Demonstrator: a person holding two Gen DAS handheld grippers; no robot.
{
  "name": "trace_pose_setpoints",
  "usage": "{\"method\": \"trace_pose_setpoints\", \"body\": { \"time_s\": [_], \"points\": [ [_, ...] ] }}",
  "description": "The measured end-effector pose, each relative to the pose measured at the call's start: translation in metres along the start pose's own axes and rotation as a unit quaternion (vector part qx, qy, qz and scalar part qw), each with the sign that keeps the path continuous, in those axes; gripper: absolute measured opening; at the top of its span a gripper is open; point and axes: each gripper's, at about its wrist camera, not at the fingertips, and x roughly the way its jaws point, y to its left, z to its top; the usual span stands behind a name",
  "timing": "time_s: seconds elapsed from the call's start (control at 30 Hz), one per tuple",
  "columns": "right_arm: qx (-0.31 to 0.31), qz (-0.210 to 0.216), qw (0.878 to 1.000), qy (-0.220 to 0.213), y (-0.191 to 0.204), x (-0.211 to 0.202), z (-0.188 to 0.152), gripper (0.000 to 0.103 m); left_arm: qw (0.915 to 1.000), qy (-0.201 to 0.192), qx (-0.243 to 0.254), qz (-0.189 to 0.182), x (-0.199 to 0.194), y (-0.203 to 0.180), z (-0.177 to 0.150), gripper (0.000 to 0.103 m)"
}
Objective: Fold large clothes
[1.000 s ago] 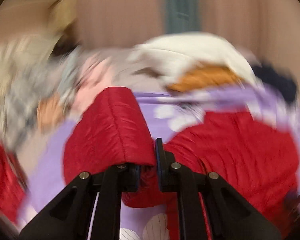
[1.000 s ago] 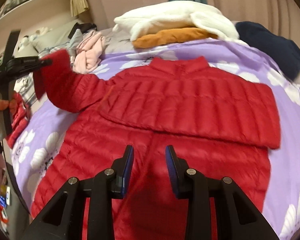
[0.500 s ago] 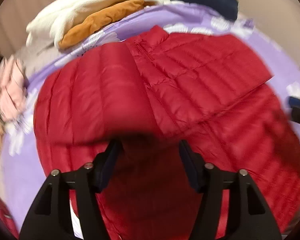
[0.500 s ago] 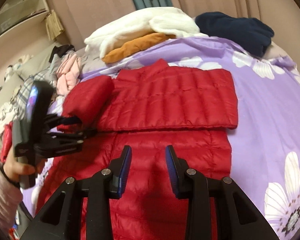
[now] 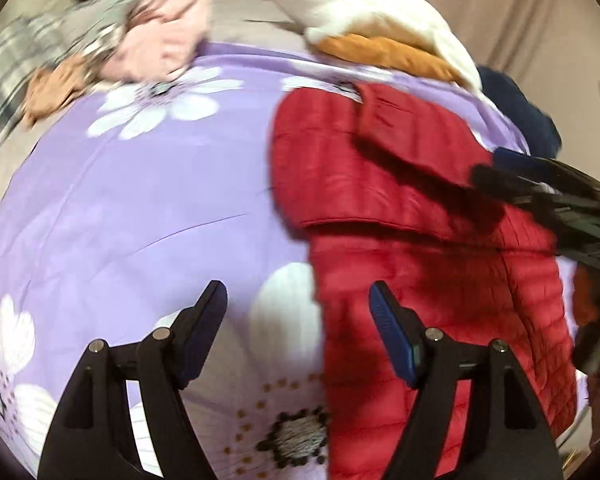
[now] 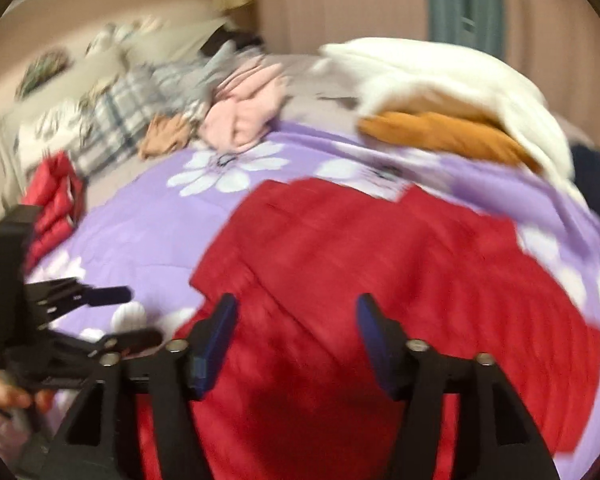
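Under the gaping, empty right claw (image 6: 294,312) lies the red jacket (image 6: 380,272); left claw (image 5: 298,300) likewise released beside it.

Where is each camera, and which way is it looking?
Left wrist: sits on the left gripper, looks along its open fingers at the purple quilt and the red jacket; the right gripper pokes in from the right.
Right wrist: sits on the right gripper, open, over the red jacket; the left gripper and the hand show at left.
Shared: jacket, quilt, the white and orange clothes.
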Motion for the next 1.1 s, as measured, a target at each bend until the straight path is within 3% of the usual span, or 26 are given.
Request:
{"method": "trace_pose_setpoints", "body": {
  "time_s": [0.1,0.17,0.2,0.23,0.3,0.4,0.5,0.57,0.67,0.77,0.83,0.93,1.0,1.1],
  "points": [
    [-0.051,-0.064,0.996,0.036,0.017,0.036,0.004,0.071,0.9998,-0.002,-0.019,-0.010,-0.007,0.011,-0.006,0.074],
    [-0.064,-0.095,0.992,0.053,0.017,0.051,0.001,0.040,0.9995,-0.001,-0.028,-0.018,-0.010,0.017,-0.010,0.074],
    [-0.054,-0.100,0.991,0.065,0.012,0.056,0.000,0.004,0.9993,-0.001,-0.032,-0.021,-0.010,0.017,-0.011,0.074],
    [-0.029,-0.119,0.991,0.057,0.001,0.052,-0.002,0.003,0.9990,-0.001,-0.037,-0.024,-0.013,0.020,-0.014,0.074],
    [0.038,-0.116,0.992,0.021,-0.022,0.030,-0.007,0.003,0.9984,-0.001,-0.046,-0.032,-0.014,0.026,-0.015,0.074],
    [0.154,-0.070,0.984,-0.048,-0.059,-0.021,-0.028,0.003,0.9982,0.003,-0.047,-0.036,-0.011,0.023,-0.018,0.074],
    [0.257,-0.052,0.960,-0.098,-0.097,-0.069,-0.064,0.003,0.9982,0.010,-0.042,-0.042,-0.005,0.016,-0.018,0.074],
    [0.322,-0.054,0.941,-0.091,-0.124,-0.083,-0.091,0.003,0.9976,0.017,-0.046,-0.050,-0.001,0.011,-0.018,0.074],
    [0.416,-0.005,0.908,-0.059,-0.161,-0.091,-0.142,0.009,0.9974,0.018,-0.042,-0.056,0.000,0.004,-0.018,0.075],
    [0.424,-0.007,0.904,-0.044,-0.169,-0.098,-0.168,0.021,0.9976,0.023,-0.037,-0.054,0.002,-0.001,-0.017,0.076],
    [0.434,-0.001,0.900,-0.047,-0.178,-0.102,-0.178,0.044,0.9973,0.028,-0.042,-0.053,0.006,-0.001,-0.015,0.076],
    [0.452,0.026,0.889,-0.070,-0.187,-0.102,-0.173,0.046,0.9955,0.031,-0.058,-0.068,0.009,-0.002,-0.011,0.076],
    [0.455,0.047,0.885,-0.085,-0.188,-0.093,-0.162,0.046,0.9909,0.031,-0.077,-0.105,0.012,-0.004,-0.004,0.076],
    [0.480,0.061,0.873,-0.067,-0.193,-0.061,-0.147,0.046,0.9826,0.036,-0.106,-0.148,0.021,-0.010,0.008,0.076]
  ]
}}
